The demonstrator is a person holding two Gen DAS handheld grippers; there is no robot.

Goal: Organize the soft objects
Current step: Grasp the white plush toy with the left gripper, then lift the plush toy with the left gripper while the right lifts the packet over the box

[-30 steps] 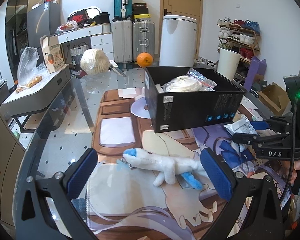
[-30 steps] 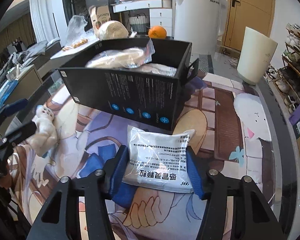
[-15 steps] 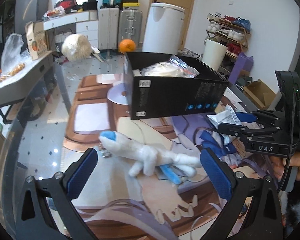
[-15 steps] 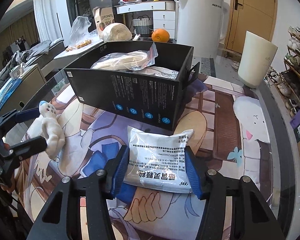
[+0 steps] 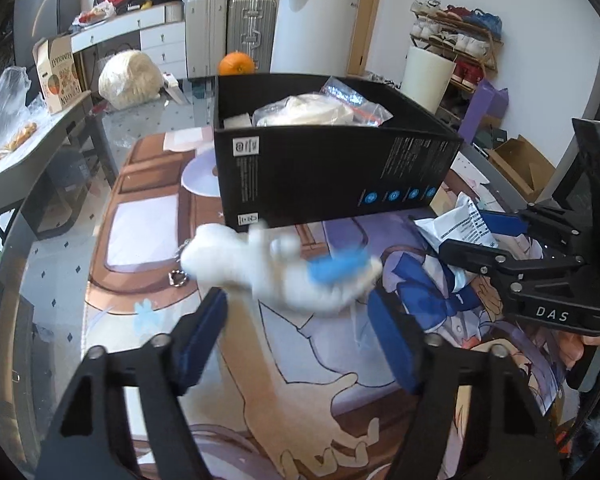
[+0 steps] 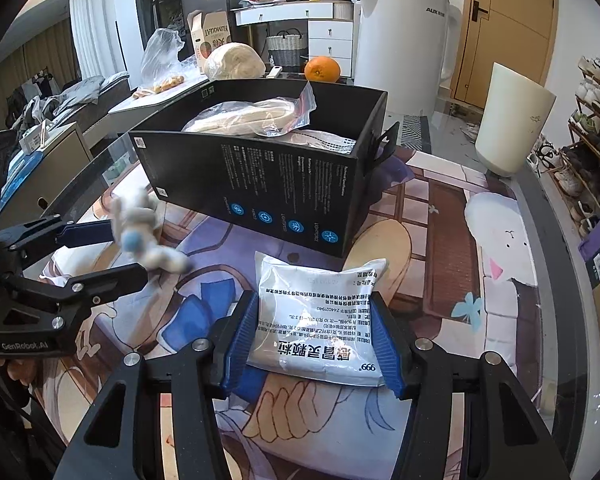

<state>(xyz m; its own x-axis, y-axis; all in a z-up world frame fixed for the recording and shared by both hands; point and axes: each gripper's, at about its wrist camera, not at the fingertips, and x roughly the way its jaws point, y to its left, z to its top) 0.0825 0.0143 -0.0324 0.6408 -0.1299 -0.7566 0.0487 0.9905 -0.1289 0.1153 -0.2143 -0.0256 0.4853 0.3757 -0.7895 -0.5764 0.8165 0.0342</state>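
We take the black box [image 5: 332, 176] as our landmark; it stands on the tabletop [image 5: 112, 288] with bagged soft items [image 6: 252, 116] already inside.

Just in front of the box's near left corner lies a white plush toy [image 5: 268, 272] with blue tips, blurred in both views. Our left claw [image 5: 300, 316] has just been closing, and the toy sits at its fingertips between the blue pads [image 5: 198, 336]; we cannot tell whether the pads press on it yet, though a gap shows on either side in the left wrist view.

In front of the box's long printed side, toward its right end, our right claw [image 6: 316, 340] is half closed on a white printed pouch [image 6: 320, 316], one blue pad against each side edge. The pouch rests on the illustrated mat [image 6: 440, 240].
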